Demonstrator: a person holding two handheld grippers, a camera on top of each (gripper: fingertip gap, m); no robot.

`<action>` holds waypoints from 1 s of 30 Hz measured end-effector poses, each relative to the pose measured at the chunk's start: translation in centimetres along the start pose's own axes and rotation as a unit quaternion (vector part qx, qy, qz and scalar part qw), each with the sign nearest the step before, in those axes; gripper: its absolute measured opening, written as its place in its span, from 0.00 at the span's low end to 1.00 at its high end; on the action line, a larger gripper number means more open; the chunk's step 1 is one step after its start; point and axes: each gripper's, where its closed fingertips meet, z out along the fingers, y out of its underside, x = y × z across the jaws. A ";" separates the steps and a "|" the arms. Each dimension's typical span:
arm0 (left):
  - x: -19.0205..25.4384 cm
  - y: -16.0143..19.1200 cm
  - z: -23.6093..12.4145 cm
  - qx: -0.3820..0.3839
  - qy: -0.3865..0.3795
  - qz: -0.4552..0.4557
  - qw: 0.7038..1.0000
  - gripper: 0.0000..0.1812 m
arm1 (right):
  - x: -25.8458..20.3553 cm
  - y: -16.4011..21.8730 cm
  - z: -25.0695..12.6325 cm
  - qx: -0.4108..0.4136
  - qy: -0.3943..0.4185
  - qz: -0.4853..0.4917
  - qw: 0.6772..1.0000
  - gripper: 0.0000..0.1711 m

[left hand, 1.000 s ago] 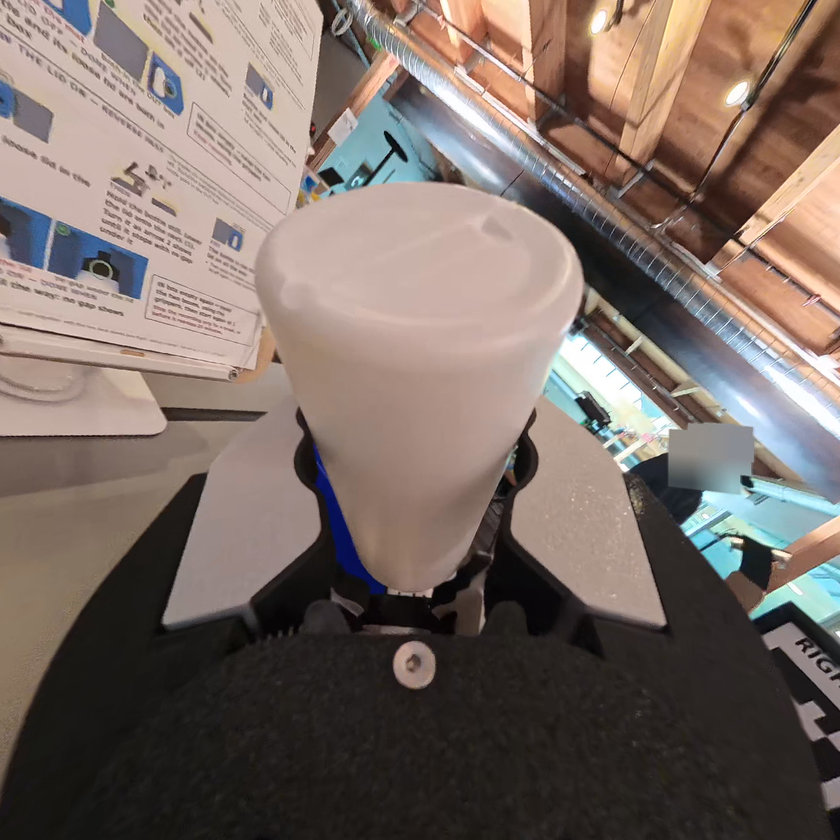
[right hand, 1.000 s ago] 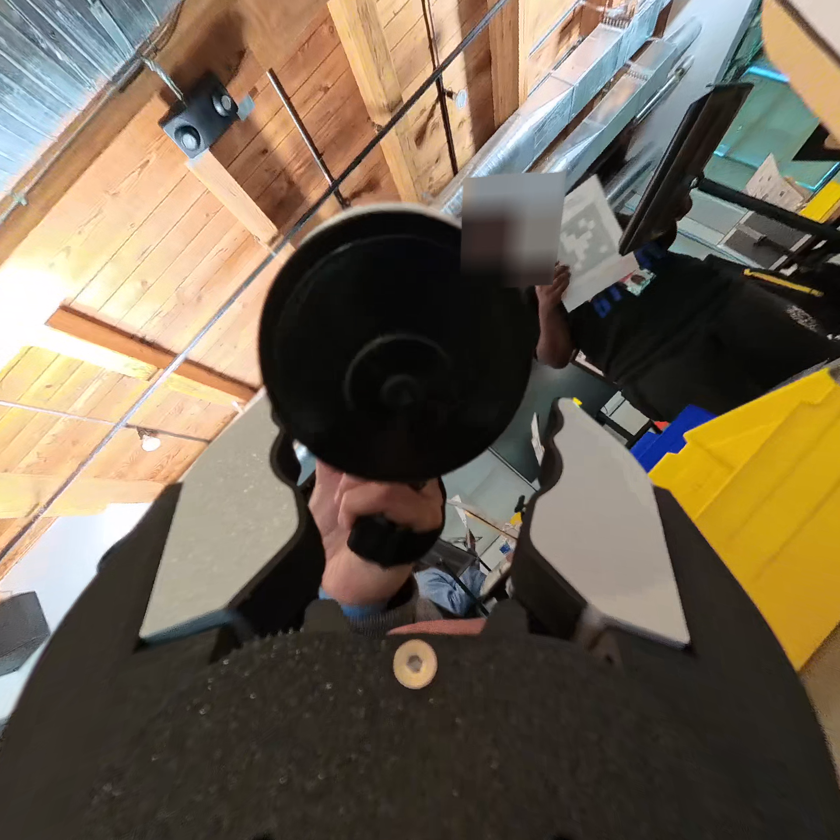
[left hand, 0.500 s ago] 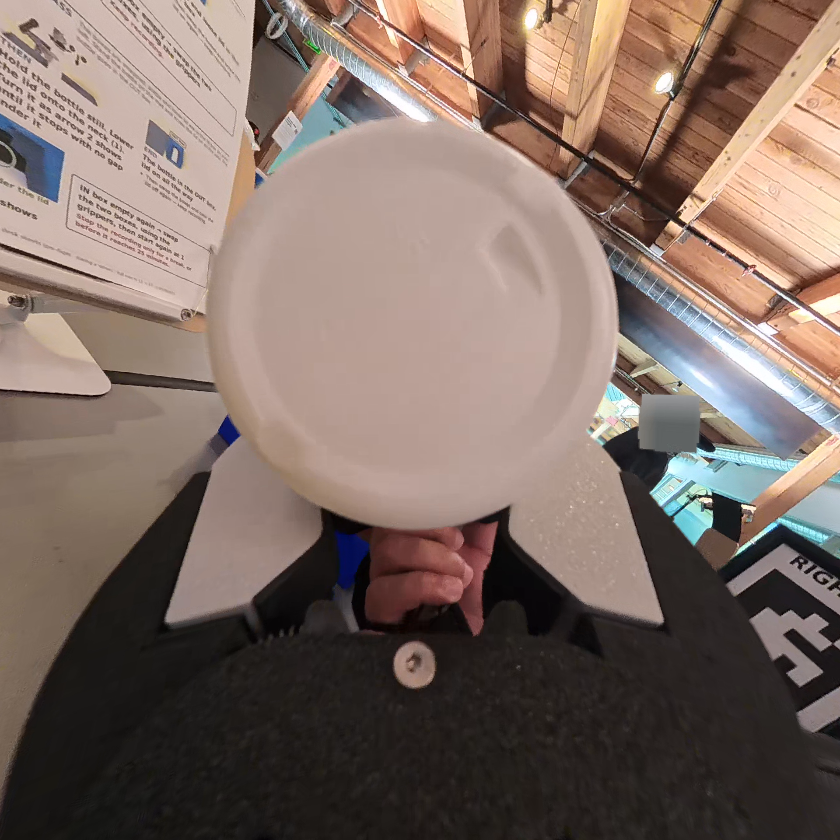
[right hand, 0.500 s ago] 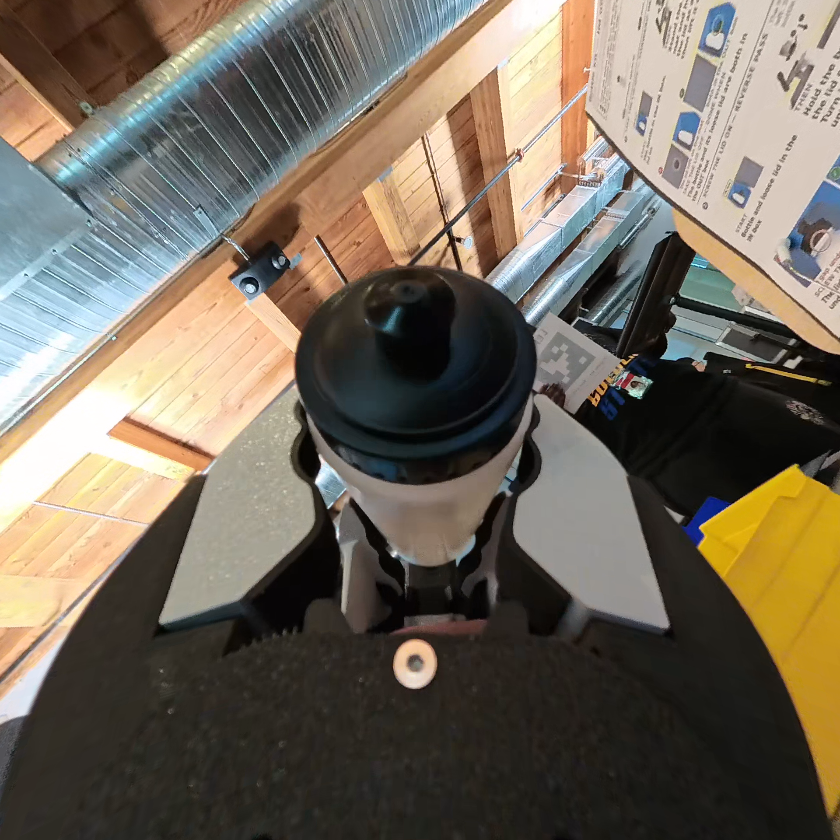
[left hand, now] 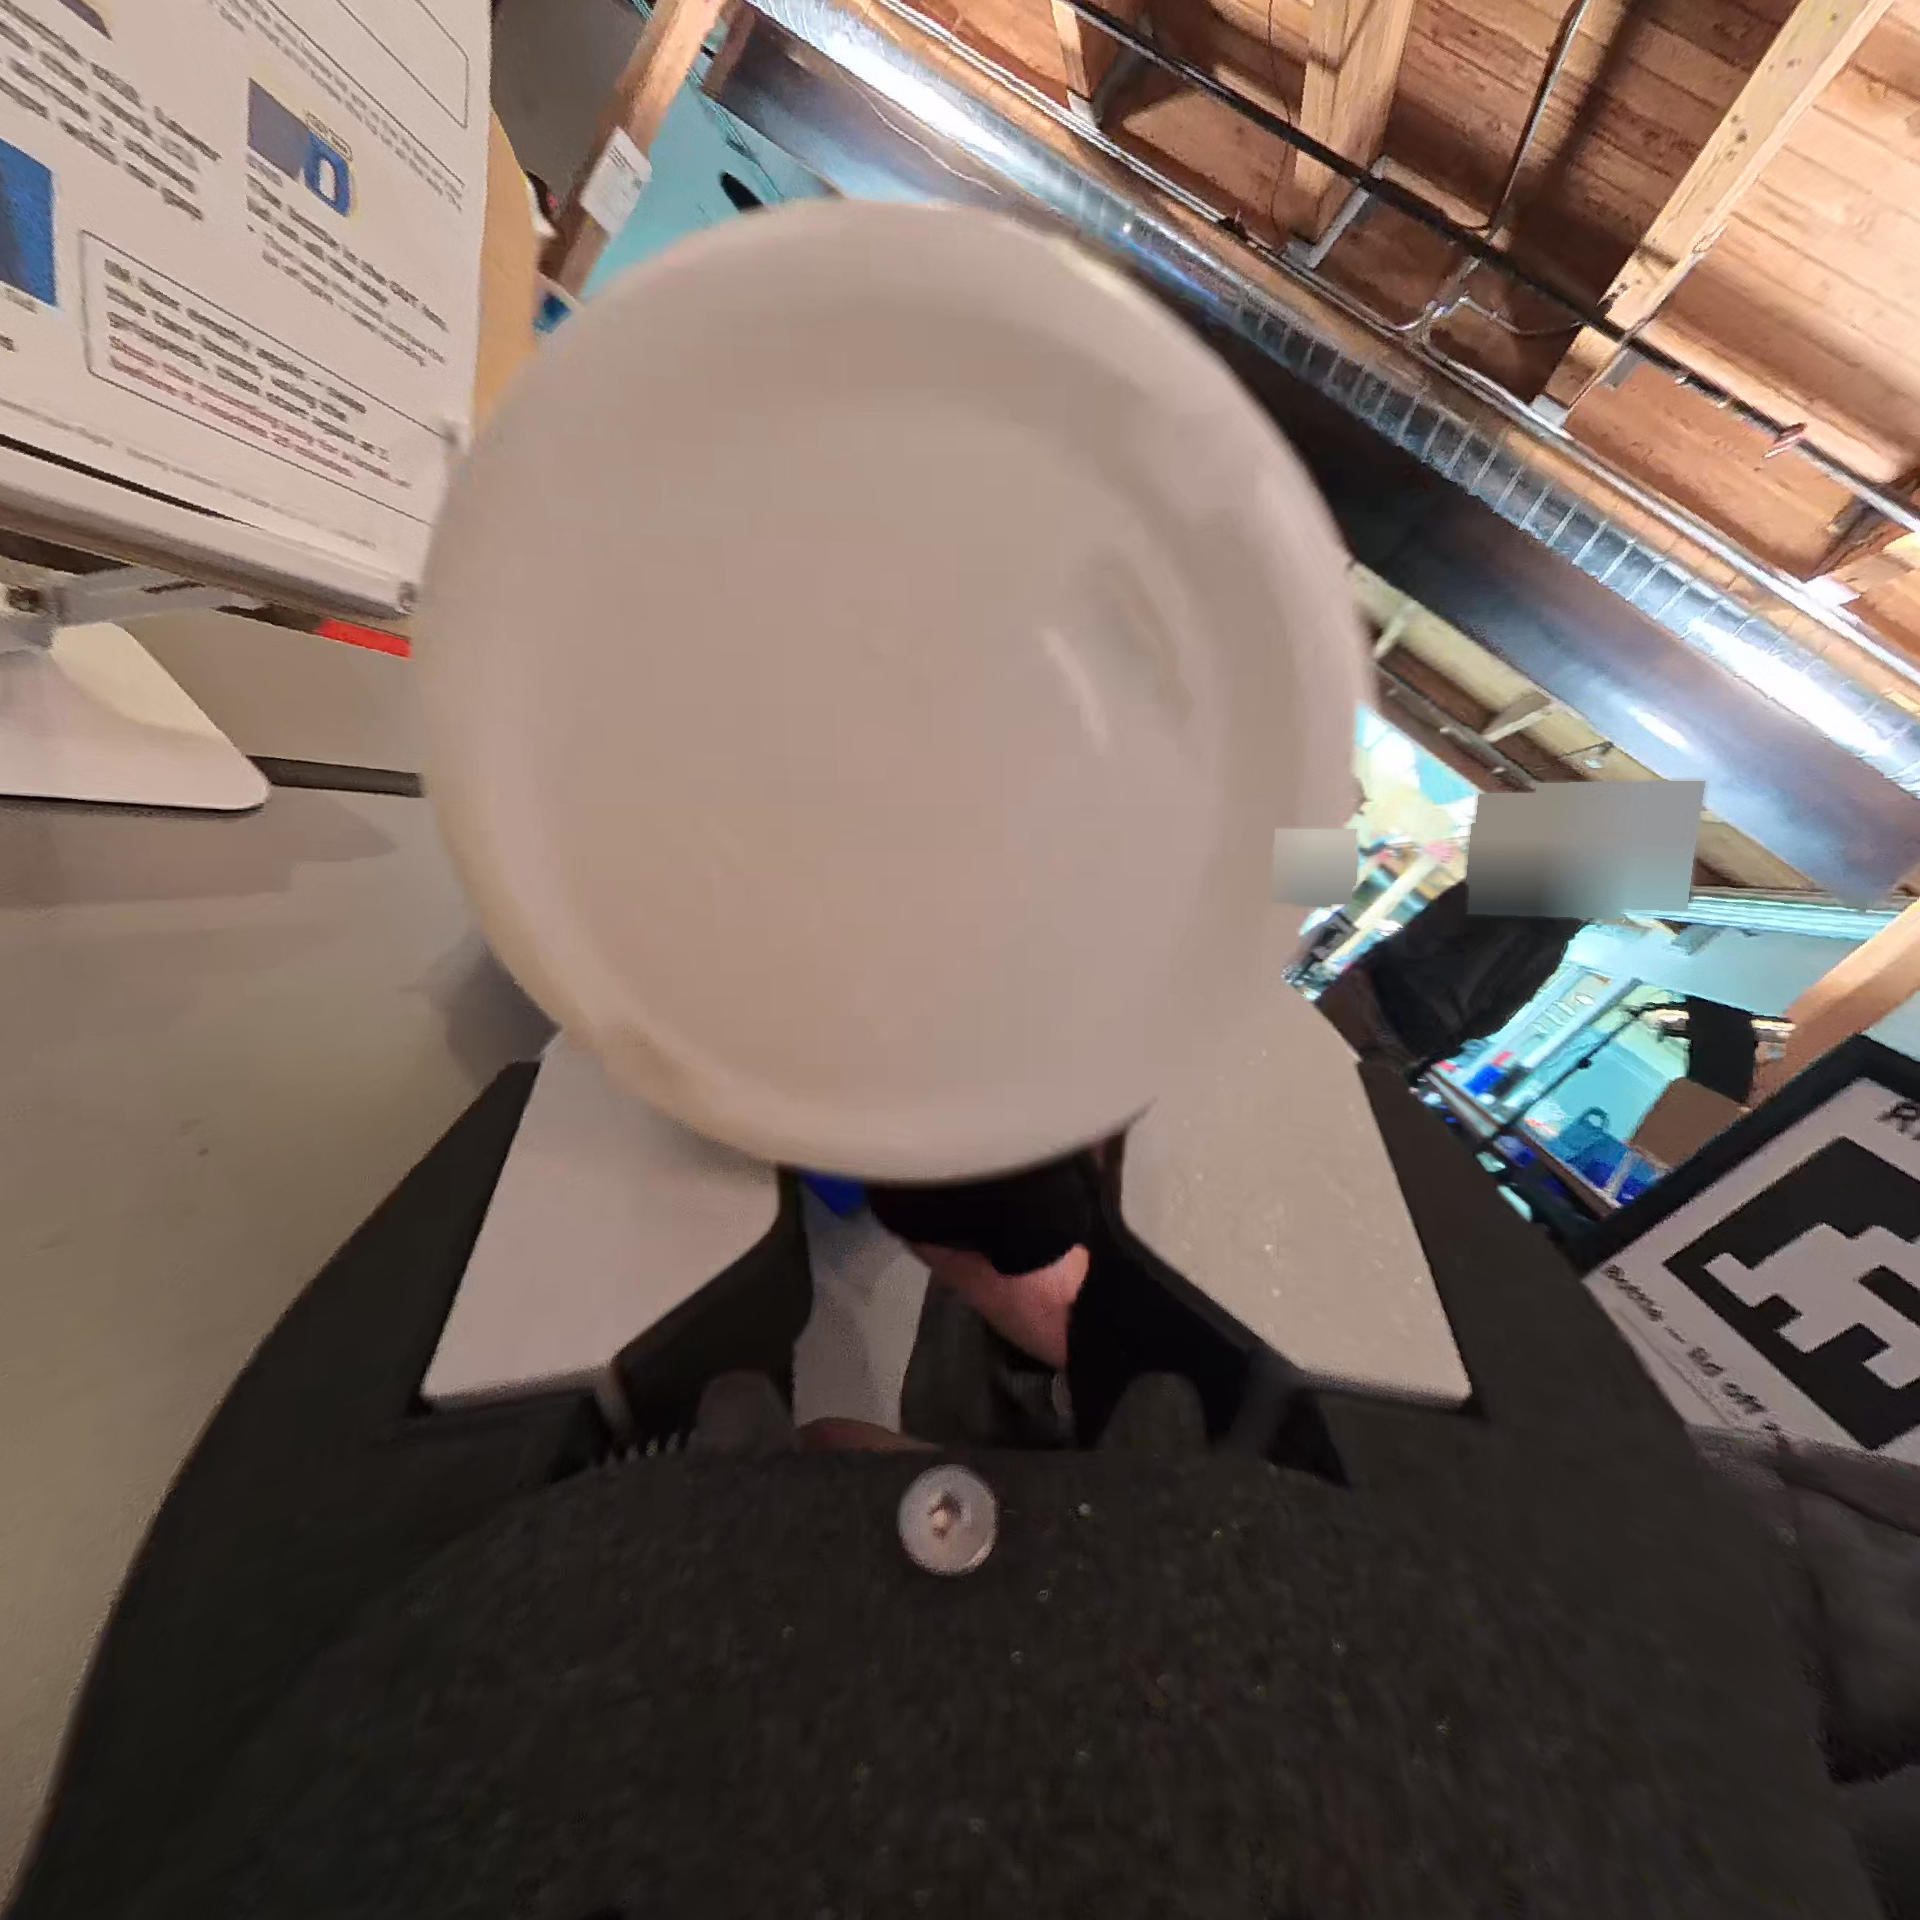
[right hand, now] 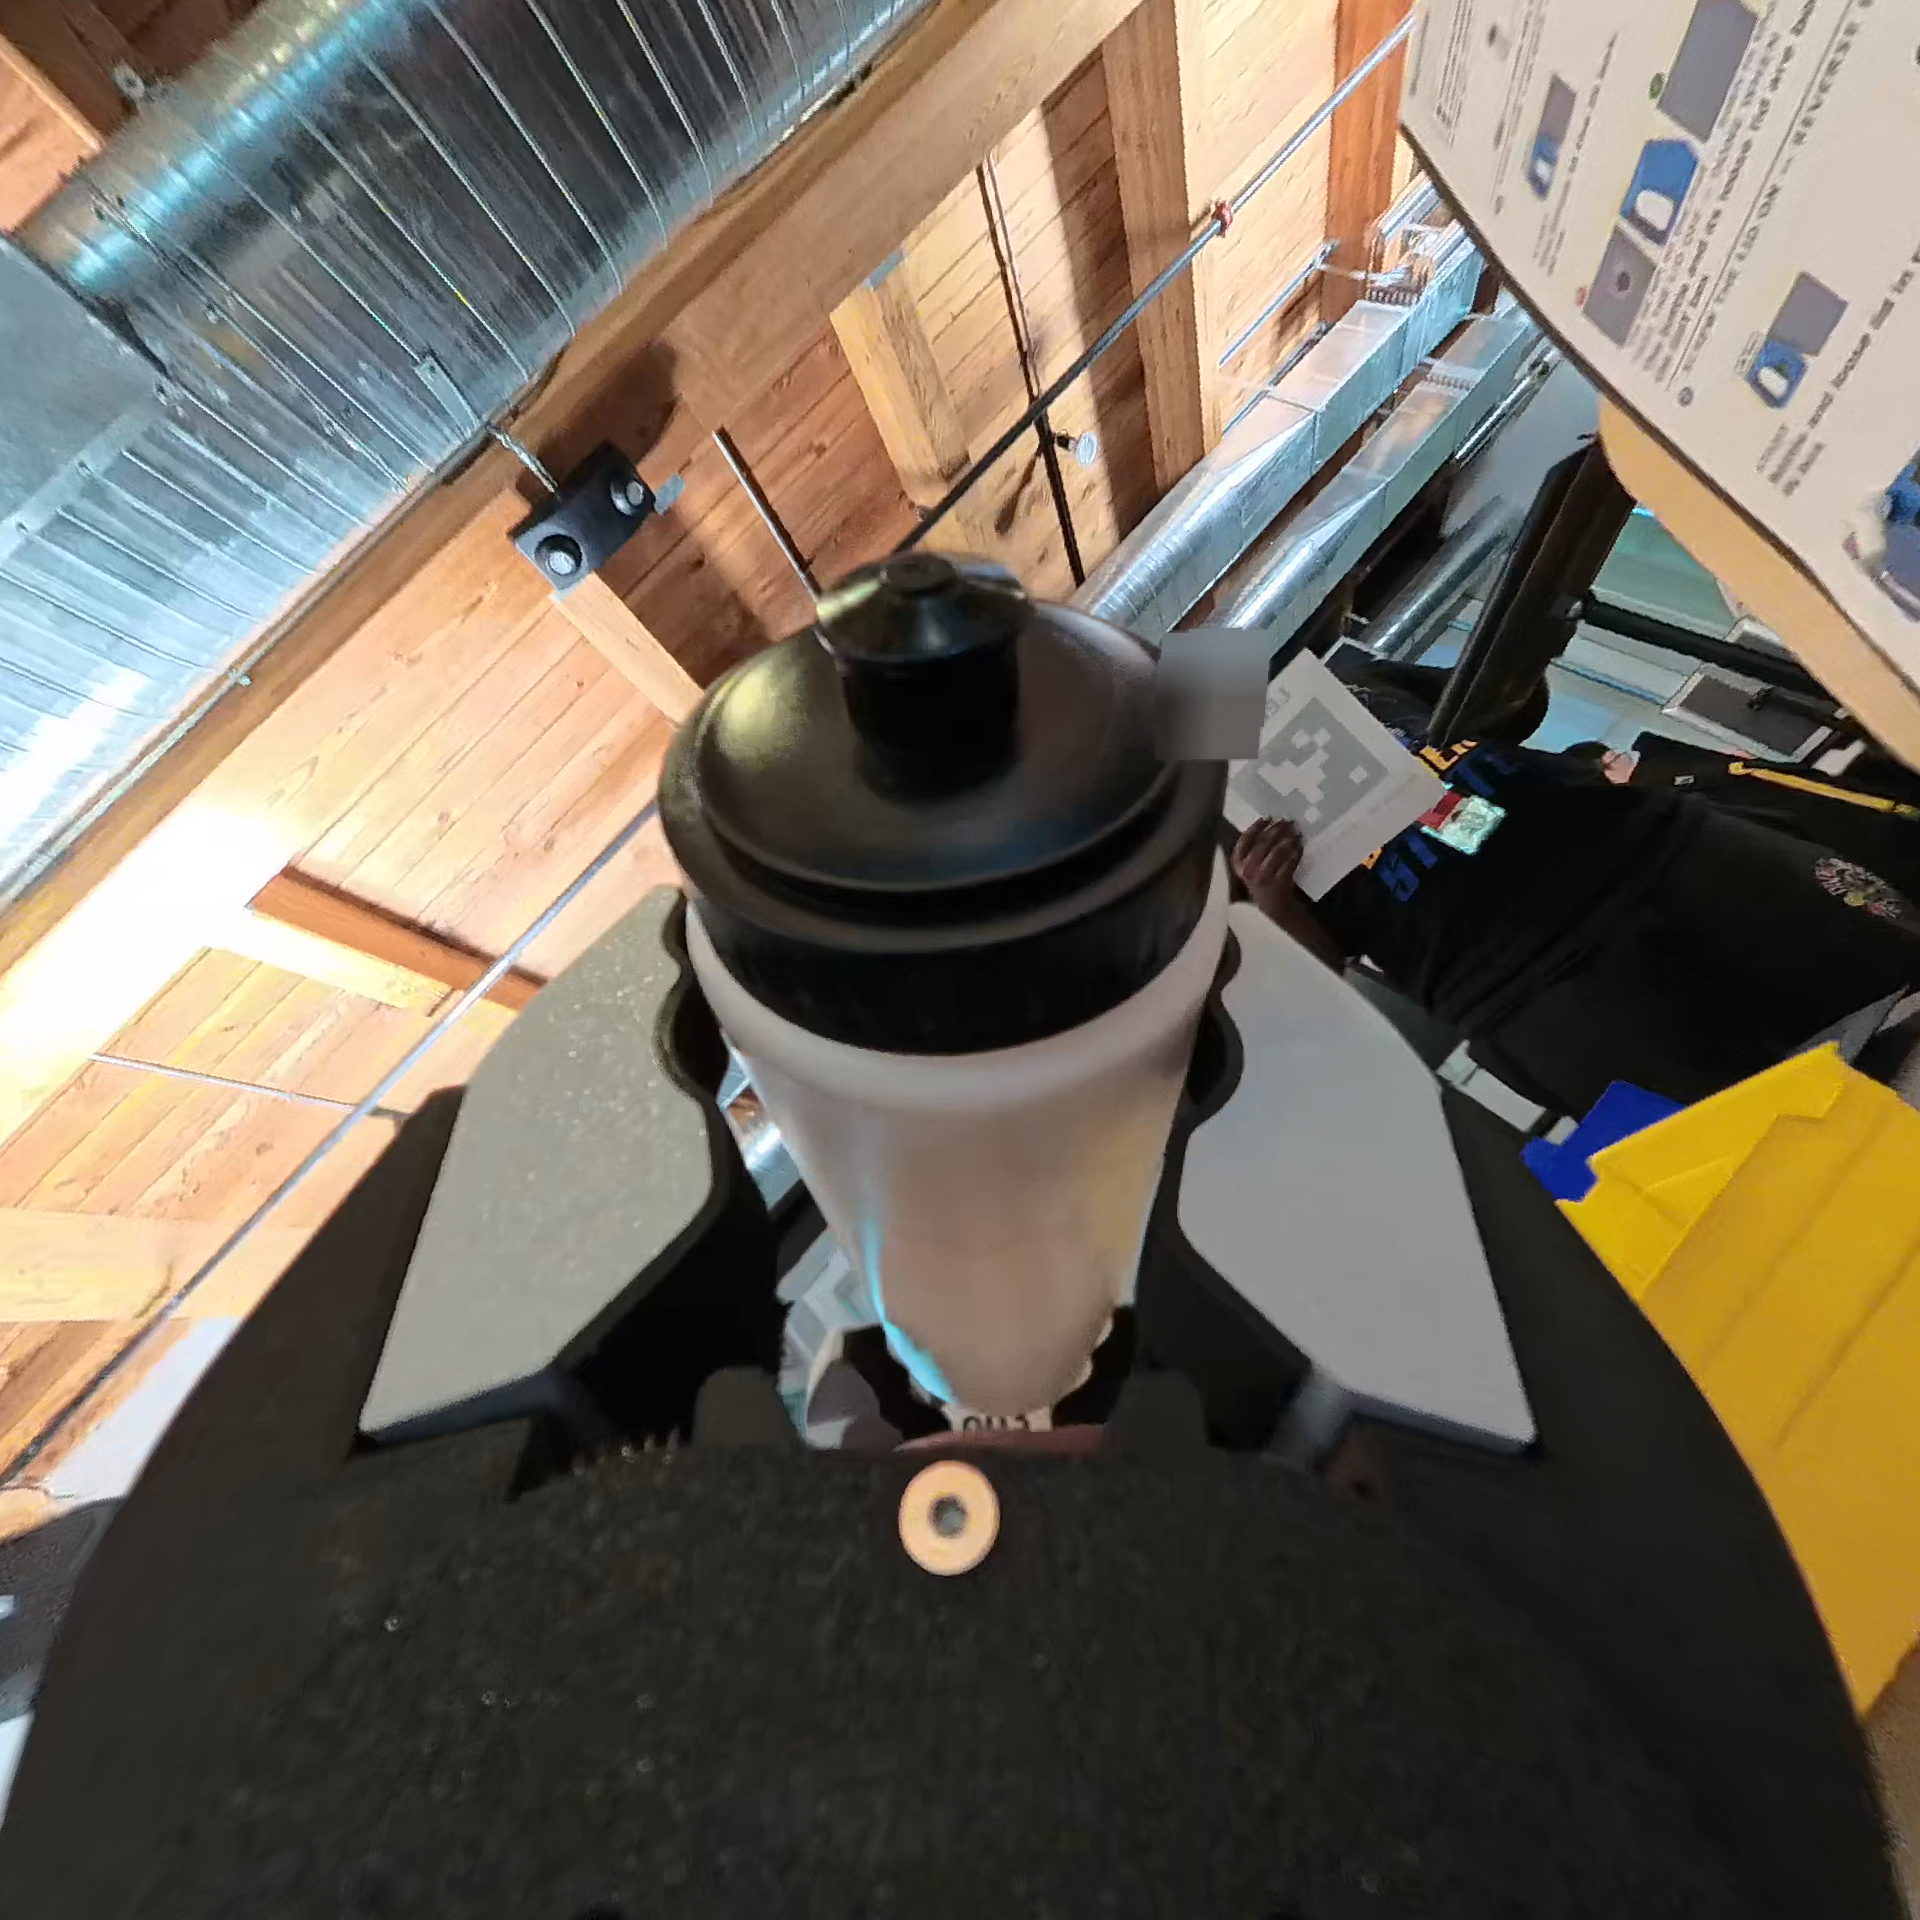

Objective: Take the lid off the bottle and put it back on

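The white bottle [right hand: 966, 1132] with its black lid [right hand: 935, 790] on is sitting between the fingers of both claws, and a moment ago the right claw [right hand: 951, 1039] was seeing the lid flat on, but now it is seeing it from the side. The left claw [left hand: 935, 1122] is now facing the bottle's round white bottom [left hand: 883, 686]; both claws are looking partly open around it, though I cannot tell if either is really squeezing. The lid is still on, so I think the twisting off is only getting ready, near the instruction sheet [left hand: 208, 239].
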 end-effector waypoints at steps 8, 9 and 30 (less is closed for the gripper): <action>-1.8 5.1 -4.9 -0.058 -0.097 0.035 0.993 0.47 | 0.1 -2.1 2.5 -0.098 0.065 -0.164 0.979 0.52; -1.7 6.0 -5.9 -0.058 -0.108 0.039 0.992 0.46 | 0.4 -1.9 2.9 -0.131 0.077 -0.200 0.968 0.52; -0.3 11.0 -9.6 -0.128 -0.143 0.137 0.972 0.43 | 15.0 3.0 -1.4 -0.515 0.178 -0.424 0.723 0.52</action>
